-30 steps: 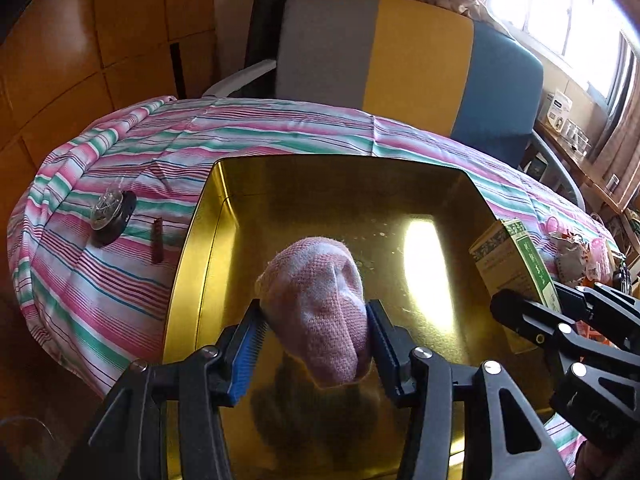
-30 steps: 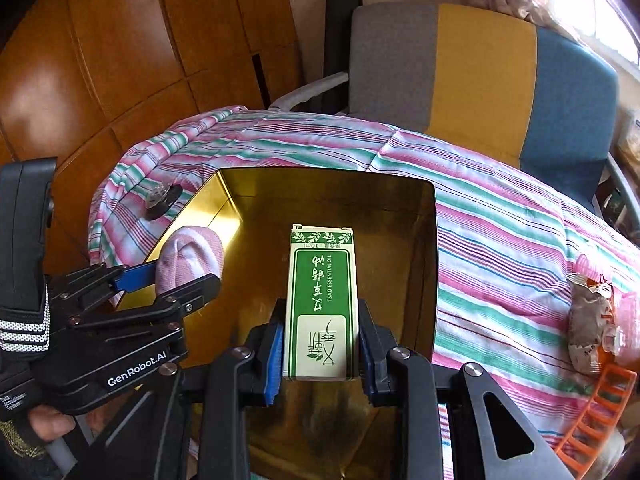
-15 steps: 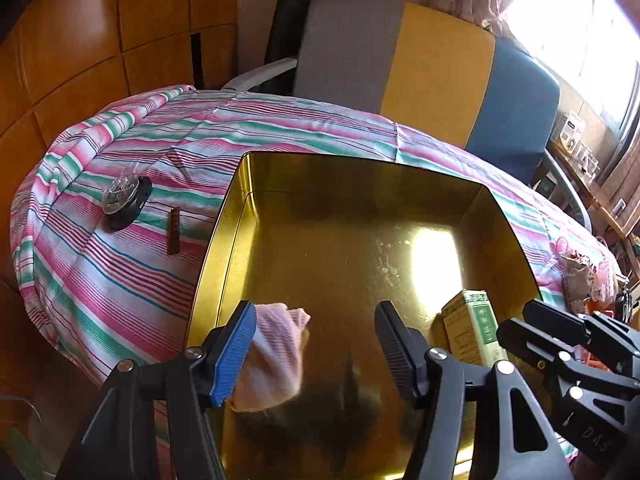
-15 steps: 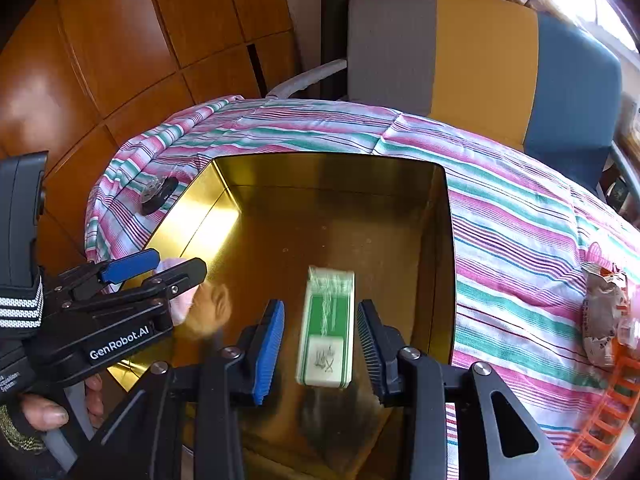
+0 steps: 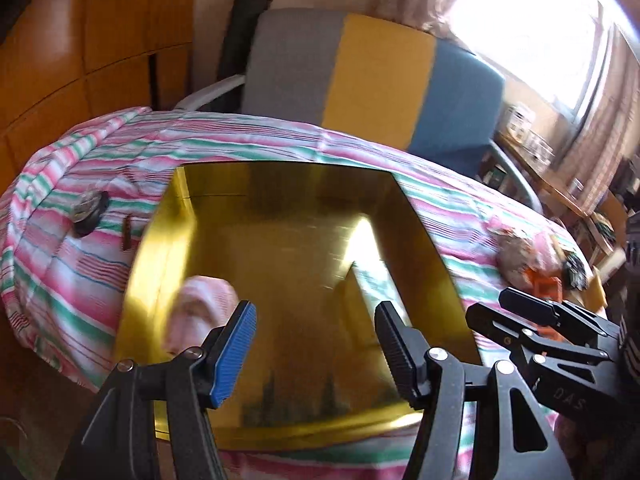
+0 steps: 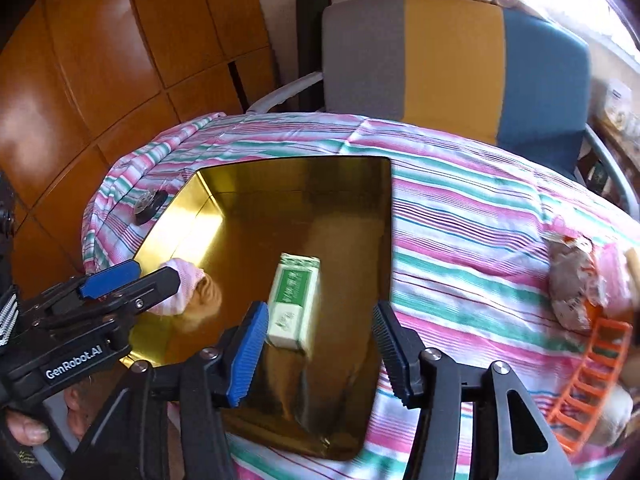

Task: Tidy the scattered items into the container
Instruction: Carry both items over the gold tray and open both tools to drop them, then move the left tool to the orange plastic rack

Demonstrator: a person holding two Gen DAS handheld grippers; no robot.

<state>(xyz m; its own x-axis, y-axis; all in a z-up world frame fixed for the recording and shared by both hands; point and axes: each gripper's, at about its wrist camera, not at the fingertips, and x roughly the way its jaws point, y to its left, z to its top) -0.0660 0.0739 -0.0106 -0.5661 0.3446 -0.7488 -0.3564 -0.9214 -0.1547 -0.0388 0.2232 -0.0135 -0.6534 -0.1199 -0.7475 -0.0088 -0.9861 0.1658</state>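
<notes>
Gold tin container (image 6: pixel 208 196), open: pink knit sock (image 6: pixel 180 292) at left wall; green-white carton (image 6: pixel 294 304), tilted, centre.

My blue pad hides the green box's (image 6: pixel 294 306) near corner inside the gold tin (image 6: pixel 384 240); beside that tin, the orange rack (image 6: pixel 588 380) runs off frame.

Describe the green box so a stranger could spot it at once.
Find the gold tray on the striped cloth. Inside it lies a small green-and-white carton, near the right gripper's opening jaws. Its neighbour in the tray is a soft pink sock.
</notes>
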